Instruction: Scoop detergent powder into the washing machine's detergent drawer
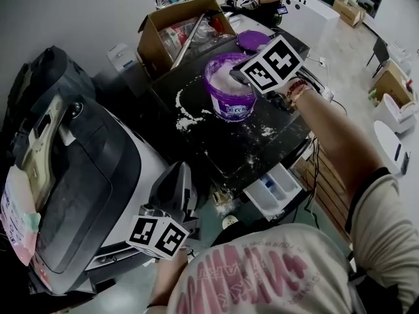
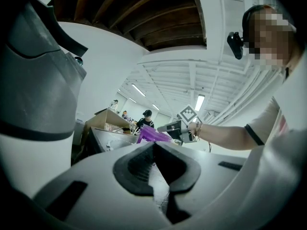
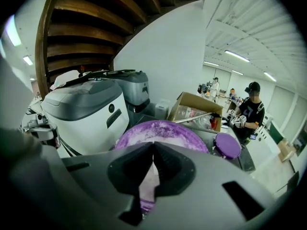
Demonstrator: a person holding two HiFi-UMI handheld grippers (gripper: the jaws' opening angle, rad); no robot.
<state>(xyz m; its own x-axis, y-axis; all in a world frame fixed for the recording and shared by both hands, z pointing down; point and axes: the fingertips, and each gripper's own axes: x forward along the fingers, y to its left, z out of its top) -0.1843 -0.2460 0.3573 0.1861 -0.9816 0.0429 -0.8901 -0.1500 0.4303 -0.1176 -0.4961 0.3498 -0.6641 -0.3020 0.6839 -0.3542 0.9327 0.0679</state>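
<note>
A purple detergent tub (image 1: 229, 100) stands open on the black washer top (image 1: 216, 142), with pale powder inside (image 3: 158, 131). My right gripper (image 1: 237, 76) hangs tilted down over the tub's near rim, jaws shut (image 3: 153, 150). A pale strip shows in the slit between the pads; I cannot tell whether it is a scoop or powder. The white detergent drawer (image 1: 278, 188) is pulled out below the top's front edge. My left gripper (image 1: 179, 172) is low by the washer's front corner, pointing level, shut with nothing in it (image 2: 154, 147). From there the tub (image 2: 152, 135) and right gripper (image 2: 170, 127) show ahead.
Spilled powder (image 1: 186, 116) lies left of the tub. The tub's purple lid (image 1: 252, 41) lies behind it. A cardboard box (image 1: 177, 34) of goods stands at the back. A grey and white top-load washer (image 1: 85, 175) fills the left. A person (image 3: 249, 111) stands far behind.
</note>
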